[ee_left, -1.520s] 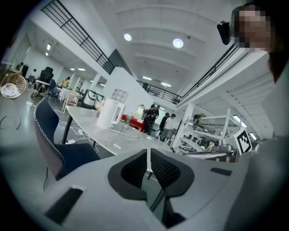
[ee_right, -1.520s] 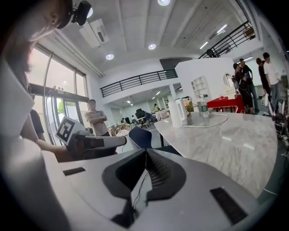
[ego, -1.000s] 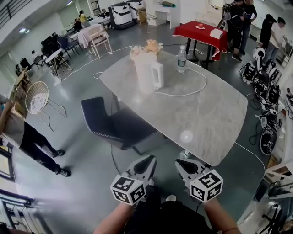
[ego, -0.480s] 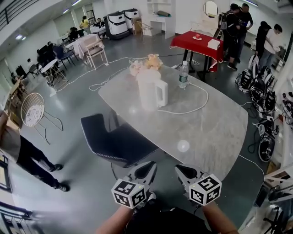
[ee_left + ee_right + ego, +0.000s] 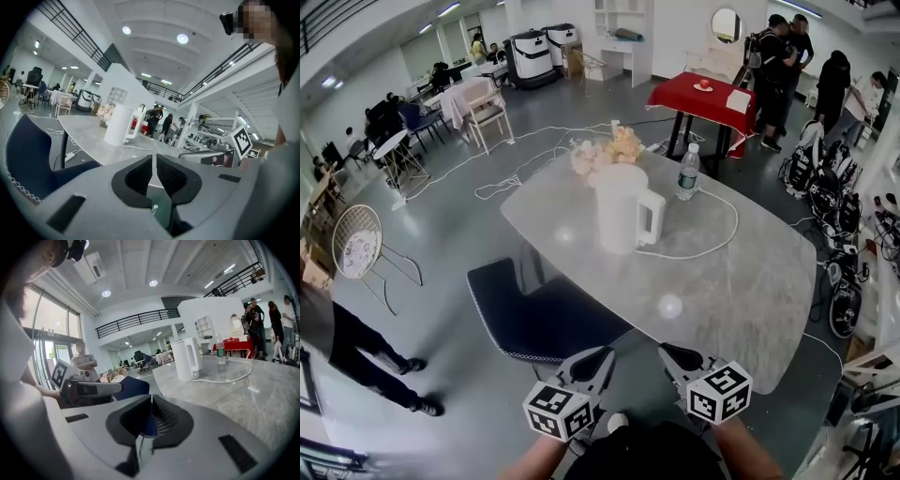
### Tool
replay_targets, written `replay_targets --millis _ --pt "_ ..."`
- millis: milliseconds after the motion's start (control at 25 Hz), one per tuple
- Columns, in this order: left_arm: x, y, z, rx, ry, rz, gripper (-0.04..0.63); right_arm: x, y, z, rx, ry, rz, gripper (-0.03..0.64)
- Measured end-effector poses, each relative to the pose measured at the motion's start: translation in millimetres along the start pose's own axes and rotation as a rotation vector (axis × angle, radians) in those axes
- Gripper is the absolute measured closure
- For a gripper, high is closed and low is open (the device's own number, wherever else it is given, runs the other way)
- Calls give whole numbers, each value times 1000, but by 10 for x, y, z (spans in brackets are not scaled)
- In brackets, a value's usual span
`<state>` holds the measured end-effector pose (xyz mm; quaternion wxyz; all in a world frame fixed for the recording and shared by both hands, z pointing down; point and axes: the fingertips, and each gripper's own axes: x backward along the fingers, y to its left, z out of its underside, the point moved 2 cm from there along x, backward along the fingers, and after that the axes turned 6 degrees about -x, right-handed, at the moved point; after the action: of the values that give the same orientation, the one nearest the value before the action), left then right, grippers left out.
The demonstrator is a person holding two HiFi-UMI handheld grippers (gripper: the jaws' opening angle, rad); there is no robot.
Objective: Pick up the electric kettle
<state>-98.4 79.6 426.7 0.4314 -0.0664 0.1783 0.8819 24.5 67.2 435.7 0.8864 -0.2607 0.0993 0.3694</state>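
Marble counter [image 5: 722,291] fills more of the head view than a second ago. The person has walked closer, and the white electric kettle [image 5: 623,208], upright toward the far left edge, looms larger. It is untouched and well out of reach. The left gripper [image 5: 595,361] and right gripper [image 5: 680,359] hang low off the near edge, each with jaws pressed together on nothing. I'd say they must open before any grasp. The kettle's lid is down, so its contents are hidden. A water bottle [image 5: 687,172] stands near the far edge; its fill I cannot tell.
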Motion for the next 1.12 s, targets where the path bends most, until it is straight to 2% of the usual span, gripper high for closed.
replay_targets --millis 240,400,760,1120 --pt "-185 234 -33 28 -2 13 572 -247 -96 -57 29 52 -1 609" --pt "-372 289 -114 32 -15 7 572 -373 -234 -181 38 48 -24 609" --pt "-992 145 -338 -11 -9 -1 572 -306 -681 -572 54 16 -75 609" --pt "-1360 91 -372 -22 10 -8 572 -276 -1052 -656 55 26 -53 607"
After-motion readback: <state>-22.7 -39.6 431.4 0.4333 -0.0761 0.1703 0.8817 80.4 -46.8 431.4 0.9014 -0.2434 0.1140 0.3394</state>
